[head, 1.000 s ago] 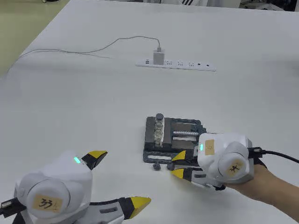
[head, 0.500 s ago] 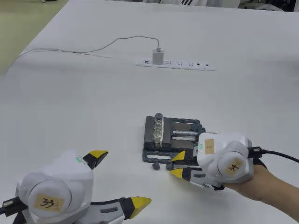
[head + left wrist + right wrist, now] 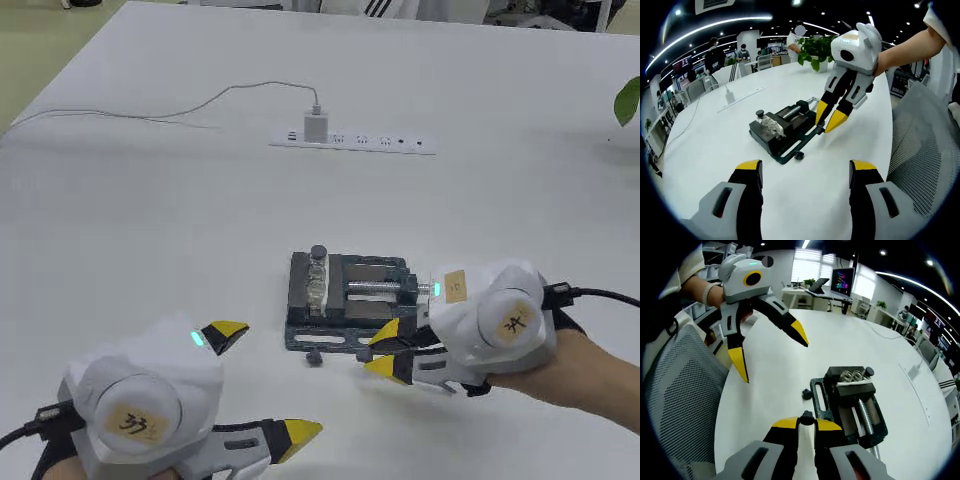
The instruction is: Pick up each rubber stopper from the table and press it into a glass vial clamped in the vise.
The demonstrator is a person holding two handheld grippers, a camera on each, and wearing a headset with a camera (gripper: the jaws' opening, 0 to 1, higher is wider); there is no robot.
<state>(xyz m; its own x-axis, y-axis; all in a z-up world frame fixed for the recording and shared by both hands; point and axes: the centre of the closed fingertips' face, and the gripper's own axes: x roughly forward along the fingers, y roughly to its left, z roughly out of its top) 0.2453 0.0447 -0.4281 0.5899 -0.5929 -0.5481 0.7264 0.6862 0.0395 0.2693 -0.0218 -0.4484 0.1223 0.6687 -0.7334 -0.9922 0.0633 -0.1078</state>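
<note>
Before vise (image 3: 850, 390) | stopper (image 3: 806, 415) between right gripper (image 3: 807, 423) tips, jaws narrowly apart | left gripper (image 3: 805, 167) wide

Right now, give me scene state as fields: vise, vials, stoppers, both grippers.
vise: on table, clamping a row of vials
seated stopper: on the far end vial
open vials: two, in right gripper view
loose stopper: on table beside vise
left gripper: open, empty, over table
right gripper: jaws narrow around second stopper; grip unconfirmed
</note>
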